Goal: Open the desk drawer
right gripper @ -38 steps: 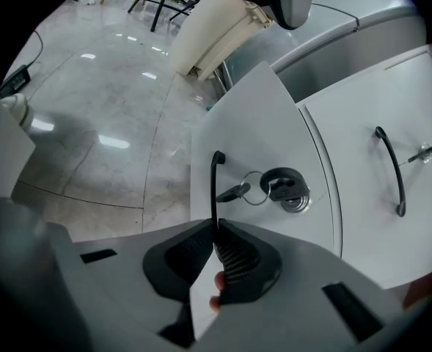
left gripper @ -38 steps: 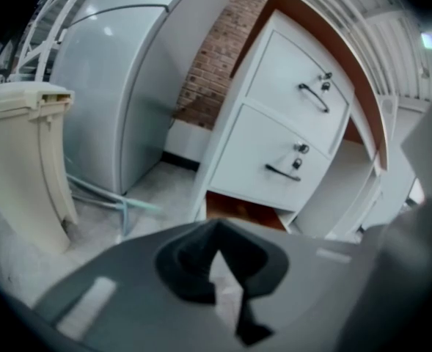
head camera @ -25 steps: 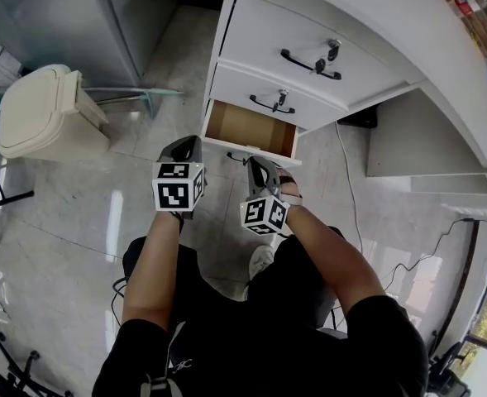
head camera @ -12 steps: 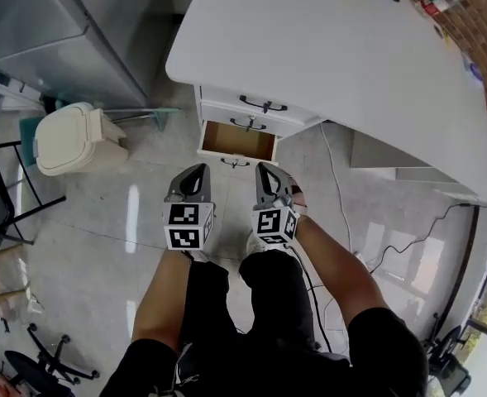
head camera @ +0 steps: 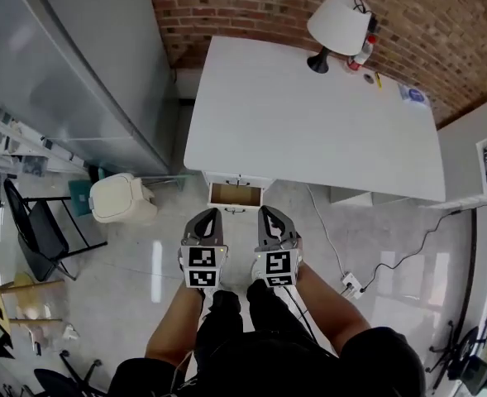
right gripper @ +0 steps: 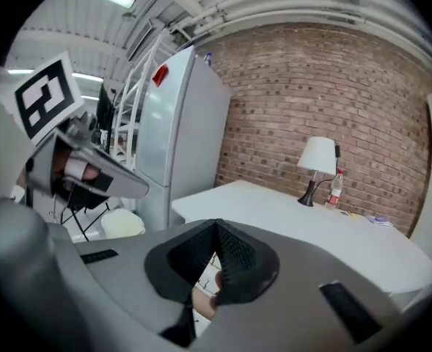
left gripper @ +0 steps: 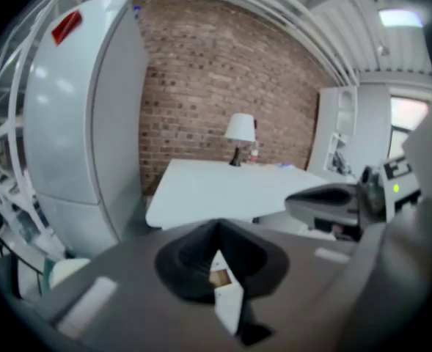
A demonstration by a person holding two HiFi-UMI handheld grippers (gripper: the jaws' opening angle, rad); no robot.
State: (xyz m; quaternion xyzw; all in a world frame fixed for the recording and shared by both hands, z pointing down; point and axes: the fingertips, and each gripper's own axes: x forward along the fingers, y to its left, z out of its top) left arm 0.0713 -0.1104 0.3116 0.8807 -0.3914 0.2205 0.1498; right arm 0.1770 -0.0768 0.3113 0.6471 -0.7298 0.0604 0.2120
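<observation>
Standing well near of the desk (head camera: 309,114), holding the left gripper (head camera: 211,214) and the right gripper (head camera: 268,212) side by side, close but apart, both pointing far toward the drawer (head camera: 236,194). Clenching the left gripper's fingers (left gripper: 186,259) tip to tip, grasping nothing, with only a narrow wedge of gap below the tips. Clenching the right gripper's fingers (right gripper: 239,259) likewise, tips meeting, nothing caught between them. Facing the drawer hanging pulled out under the desk's near left corner, its brown inside showing, well apart from both grippers. Looking down on the white desk top carrying a lamp (head camera: 339,21) toward its far right, with a bottle (head camera: 365,50) just right of the lamp's base. Seeing a cream bin (head camera: 121,198) on the floor just left of the drawer, a tall grey fridge (head camera: 78,81) farther left, a brick wall (head camera: 251,7) on the far side of the desk, a black chair (head camera: 35,226) at the left edge, and a cable (head camera: 408,251) trailing over the floor at right.
</observation>
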